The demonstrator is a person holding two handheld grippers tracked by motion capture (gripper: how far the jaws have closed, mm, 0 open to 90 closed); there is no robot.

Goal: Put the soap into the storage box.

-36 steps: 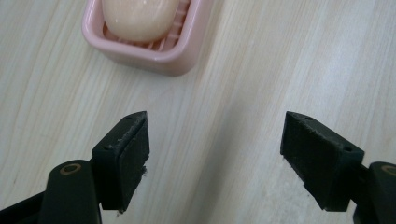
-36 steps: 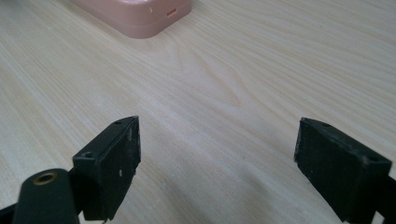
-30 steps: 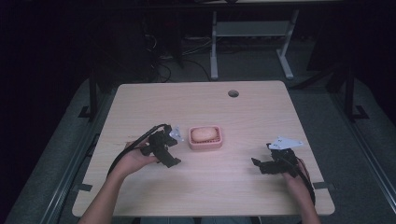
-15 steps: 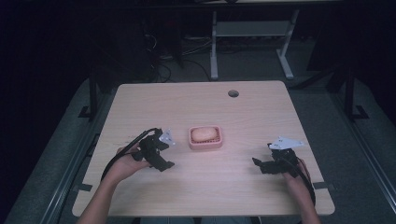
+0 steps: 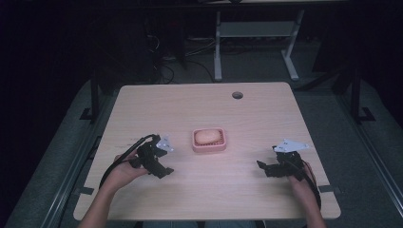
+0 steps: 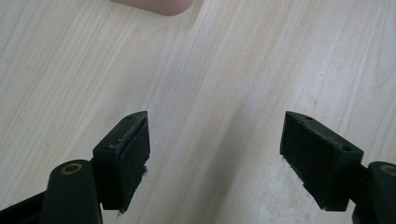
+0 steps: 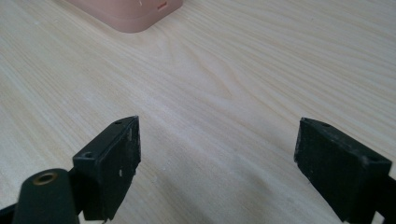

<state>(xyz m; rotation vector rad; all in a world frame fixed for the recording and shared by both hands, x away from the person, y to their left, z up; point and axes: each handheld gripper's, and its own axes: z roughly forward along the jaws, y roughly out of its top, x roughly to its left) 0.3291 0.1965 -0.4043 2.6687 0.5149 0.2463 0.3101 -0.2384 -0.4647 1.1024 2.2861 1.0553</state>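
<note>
I have the left gripper at lower left of centre in the high view, low over the table, held in the left hand; its cable loops down toward the bottom-left edge. In the left gripper view its jaws stand wide apart, nothing between them, just bare light wood grain. The right gripper sits at lower right of the high view, near the table's right edge, with the grey three-cornered plate on top, gripped by the right hand. In the right gripper view its jaws are also spread wide with nothing in them, pads hovering over bare wood. The pink soap dish is in the middle of the high view, slightly below centre, flat on the table, with a paler pink soap bar lying inside it. The dish is between the two grippers: near the left one but apart from it, well apart from the right one. Neither gripper touches it. In the left gripper view a corner of the dish clips the top edge, left of centre. In the right gripper view a bigger corner of it shows at upper left, with a small slot in its side wall. A round grommet hole sits in the upper right part of the tabletop. The room around the table is dark; desk legs show at the top of the frame.
</note>
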